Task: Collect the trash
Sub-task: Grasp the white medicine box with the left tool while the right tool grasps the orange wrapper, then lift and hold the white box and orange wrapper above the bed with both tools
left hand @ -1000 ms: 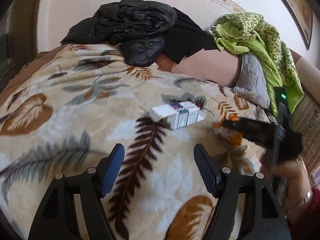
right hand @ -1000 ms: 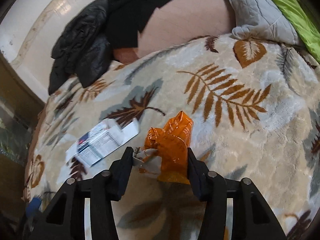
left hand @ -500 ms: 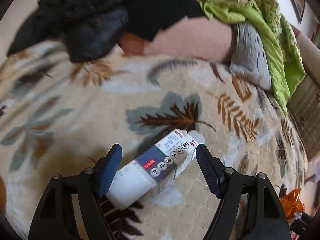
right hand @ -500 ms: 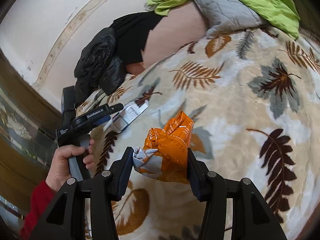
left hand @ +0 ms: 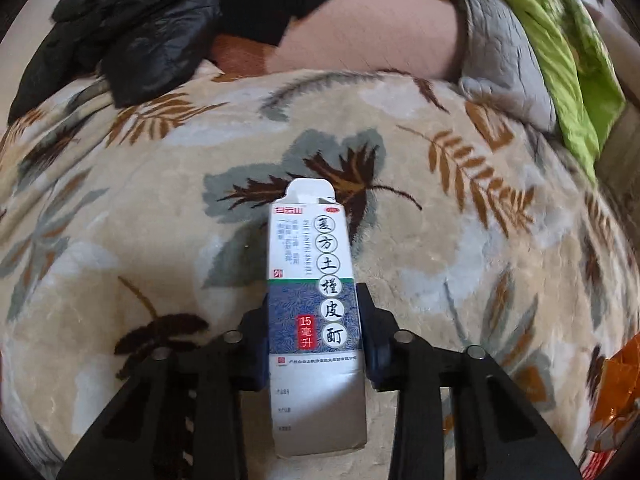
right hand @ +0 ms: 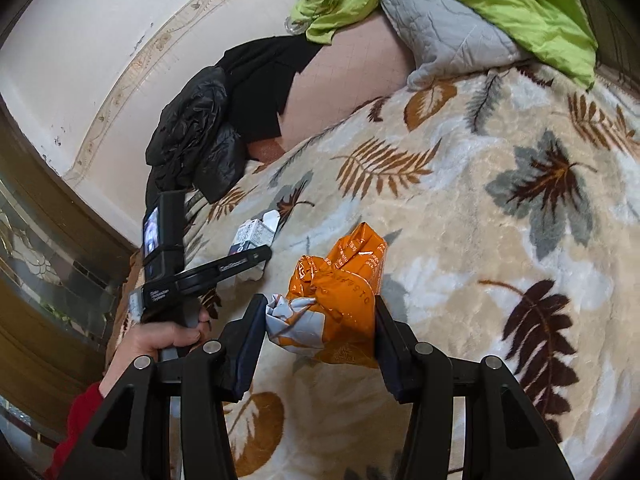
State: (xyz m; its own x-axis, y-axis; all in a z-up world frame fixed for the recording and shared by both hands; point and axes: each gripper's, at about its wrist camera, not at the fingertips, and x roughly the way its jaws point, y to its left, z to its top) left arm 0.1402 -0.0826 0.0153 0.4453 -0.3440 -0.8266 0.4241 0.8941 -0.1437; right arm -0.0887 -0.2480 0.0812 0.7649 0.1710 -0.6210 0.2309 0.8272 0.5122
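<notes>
We have the white and blue medicine box (left hand: 316, 316) clamped between the pads of our left gripper (left hand: 314, 336), its open flap pointing away from us, over the middle of the leaf-patterned blanket (left hand: 120, 240). Our right gripper (right hand: 320, 330) grips a crumpled orange wrapper (right hand: 340, 292) nearer the blanket's right side. A black jacket (left hand: 132, 24), grey pillow (left hand: 504, 68) and green cloth (left hand: 560, 52) lie along its far edge.

Orange wrapper (left hand: 618, 396) cut off at right edge of left wrist view. Medicine box (right hand: 253, 236) partly hidden behind left tool (right hand: 240, 262) — small print unreadable.
</notes>
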